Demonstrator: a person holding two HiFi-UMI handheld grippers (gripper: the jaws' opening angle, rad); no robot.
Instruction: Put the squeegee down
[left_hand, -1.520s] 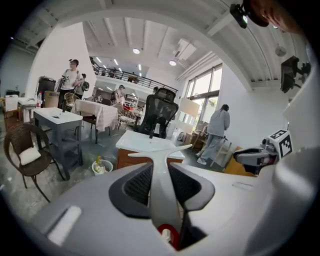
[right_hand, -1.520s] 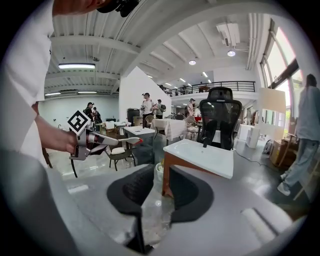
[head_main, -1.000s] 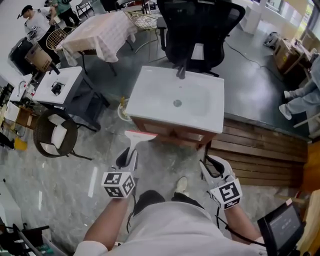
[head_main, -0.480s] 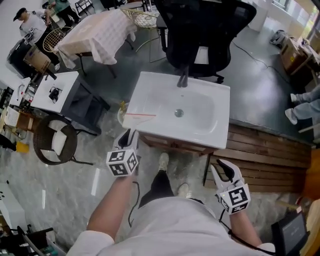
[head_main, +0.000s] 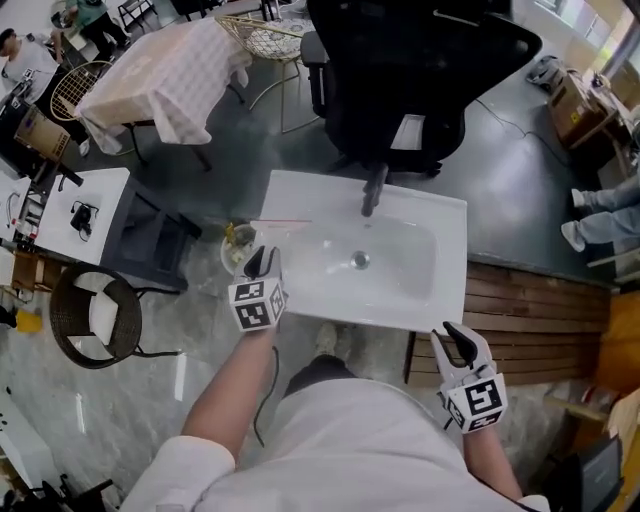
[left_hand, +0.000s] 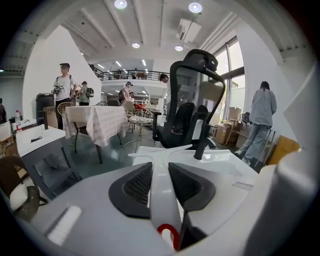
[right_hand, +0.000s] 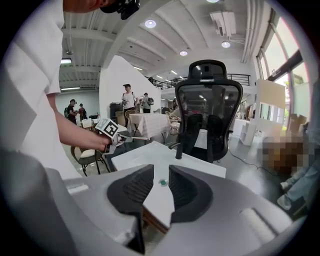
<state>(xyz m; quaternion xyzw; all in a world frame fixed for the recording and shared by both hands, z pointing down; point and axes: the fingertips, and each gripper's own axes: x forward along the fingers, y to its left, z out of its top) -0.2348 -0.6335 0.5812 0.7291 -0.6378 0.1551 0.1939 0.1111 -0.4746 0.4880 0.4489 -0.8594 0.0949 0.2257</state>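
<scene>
A white squeegee (left_hand: 163, 197) with a red ring at its handle end sits between the pads of my left gripper (left_hand: 161, 170), which is shut on the handle. Its thin blade (head_main: 281, 223) hangs over the left rear corner of the white sink (head_main: 420, 292). In the head view the left gripper (head_main: 262, 257) is at the sink's left edge. My right gripper (head_main: 456, 333) is by the sink's front right corner, open, nothing between its pads (right_hand: 186, 189). From the right gripper view the left gripper (right_hand: 114, 137) and squeegee (right_hand: 134, 138) show beyond the sink (right_hand: 150, 162).
A black faucet (head_main: 372, 190) rises at the sink's back, with a drain (head_main: 360, 260) mid-basin. A black office chair (head_main: 400, 80) stands behind it. A small bowl (head_main: 235, 250) sits on the floor left of the sink, and wooden slats (head_main: 530, 310) lie to the right. People stand far off.
Both grippers have moved forward to the sink. The squeegee, held throughout, went from in front of the sink's near edge to over its left rear corner.
</scene>
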